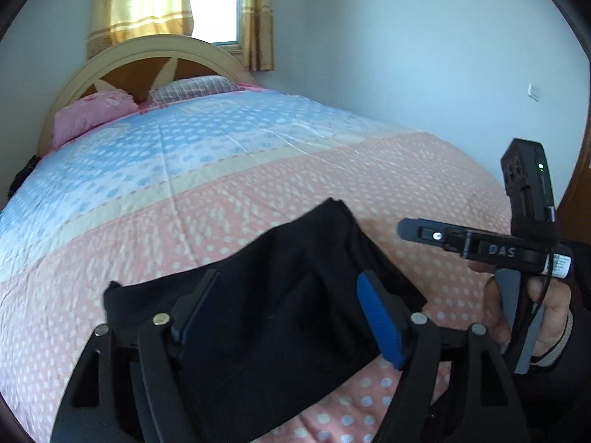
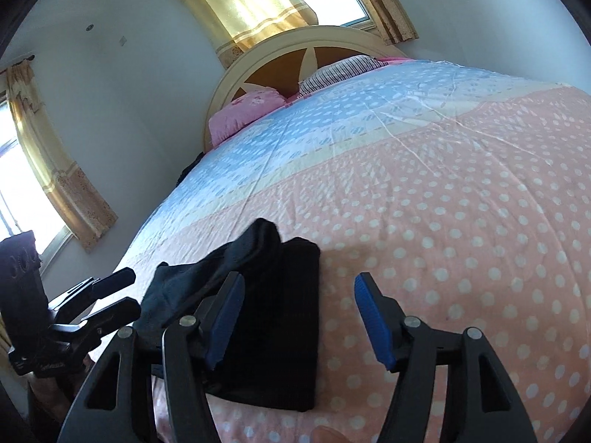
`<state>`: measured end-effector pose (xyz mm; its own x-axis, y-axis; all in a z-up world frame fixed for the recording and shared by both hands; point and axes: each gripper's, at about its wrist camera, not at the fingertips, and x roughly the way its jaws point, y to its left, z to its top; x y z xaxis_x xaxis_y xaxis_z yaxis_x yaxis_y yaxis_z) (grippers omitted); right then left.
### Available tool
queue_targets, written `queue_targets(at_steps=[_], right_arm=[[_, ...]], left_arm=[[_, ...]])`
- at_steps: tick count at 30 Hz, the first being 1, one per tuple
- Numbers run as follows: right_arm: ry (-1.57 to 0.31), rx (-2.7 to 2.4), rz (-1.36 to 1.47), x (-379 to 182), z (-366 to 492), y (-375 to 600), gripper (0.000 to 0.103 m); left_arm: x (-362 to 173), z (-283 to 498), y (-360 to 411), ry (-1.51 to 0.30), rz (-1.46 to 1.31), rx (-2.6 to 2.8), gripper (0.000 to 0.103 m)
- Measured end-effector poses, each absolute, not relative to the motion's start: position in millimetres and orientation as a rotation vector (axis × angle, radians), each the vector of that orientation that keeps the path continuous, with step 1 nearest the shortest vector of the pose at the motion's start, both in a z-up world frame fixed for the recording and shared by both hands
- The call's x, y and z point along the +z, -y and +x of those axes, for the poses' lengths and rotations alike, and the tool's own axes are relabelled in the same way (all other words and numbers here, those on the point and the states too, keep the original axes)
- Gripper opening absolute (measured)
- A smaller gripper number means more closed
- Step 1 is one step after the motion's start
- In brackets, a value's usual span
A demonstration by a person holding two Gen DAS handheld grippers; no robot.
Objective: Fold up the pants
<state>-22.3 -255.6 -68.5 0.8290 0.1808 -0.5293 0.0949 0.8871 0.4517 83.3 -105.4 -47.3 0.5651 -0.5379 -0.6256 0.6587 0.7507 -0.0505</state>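
The black pants (image 1: 280, 317) lie folded in a compact bundle on the near, pink part of the bed. My left gripper (image 1: 291, 295) is open, its blue pads apart just above the bundle. In the right wrist view the pants (image 2: 280, 317) lie left of centre, with a loose raised fold at their far end. My right gripper (image 2: 299, 302) is open and empty over the bundle's right edge. The right gripper also shows side-on in the left wrist view (image 1: 406, 229), to the right of the pants. The left gripper shows in the right wrist view (image 2: 125, 293), open, at the left.
The bed has a dotted quilt (image 1: 229, 170), pink near me and blue farther off. A pink pillow (image 1: 92, 114) and a checked pillow (image 1: 192, 88) lie by the curved headboard (image 1: 147, 48). Walls, curtains (image 1: 140, 3) and windows stand behind.
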Motion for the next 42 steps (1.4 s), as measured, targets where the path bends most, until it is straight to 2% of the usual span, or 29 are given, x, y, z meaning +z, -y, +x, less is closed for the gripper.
queue_targets(at_steps=[2,4,10,11,12,13,18,22,27,30,35,38,42], right_arm=[[-0.577,0.08,0.48,-56.5,-25.4,244.4,0.063],[-0.583,0.128,0.468,-45.5,-25.5,227.7,0.063],[-0.708,0.069,0.3,-55.1,-13.3,183.9,0.063],[-0.731,0.04,0.284,-60.2,-12.2,184.9,0.059],[-0.753,0.037,0.3,-65.0,-11.4,188.8,0.029],[-0.783,0.058,0.337,-69.3,-10.6,194.0,0.014],[-0.805,0.078,0.4,-76.9,-23.7,212.7,0.014],[-0.844,0.066,0.454,-98.0,-21.0,227.0,0.014],[-0.832,0.087,0.481,-97.2,-21.2,232.1,0.016],[-0.798,0.028,0.385,-81.9,-23.5,224.4,0.03],[-0.635,0.034,0.262,-37.1,-19.6,206.0,0.032],[-0.6,0.125,0.298,-29.4,2.7,198.9,0.053],[-0.693,0.148,0.388,-53.9,46.3,206.8,0.053]], left_arm=[[-47.7,87.6,81.3,-0.654,0.149,-0.662,0.082],[-53.3,93.7,62.5,-0.645,0.143,-0.576,0.092],[-90.4,125.0,37.8,-0.73,0.104,-0.44,0.092],[-95.3,127.4,38.1,-0.742,0.108,-0.43,0.092],[-100.9,129.9,39.1,-0.756,0.117,-0.418,0.092],[-106.2,131.8,38.9,-0.768,0.12,-0.41,0.092],[-117.7,127.9,30.5,-0.797,0.103,-0.418,0.093],[-121.1,126.3,33.4,-0.779,0.126,-0.407,0.101],[-125.0,127.8,32.3,-0.786,0.132,-0.399,0.101],[-113.6,127.0,26.7,-0.757,0.146,-0.389,0.101],[-98.3,139.8,12.7,-0.716,0.155,-0.334,0.101],[-99.3,151.8,14.1,-0.725,0.173,-0.3,0.101],[-110.3,173.3,14.2,-0.767,0.171,-0.239,0.102]])
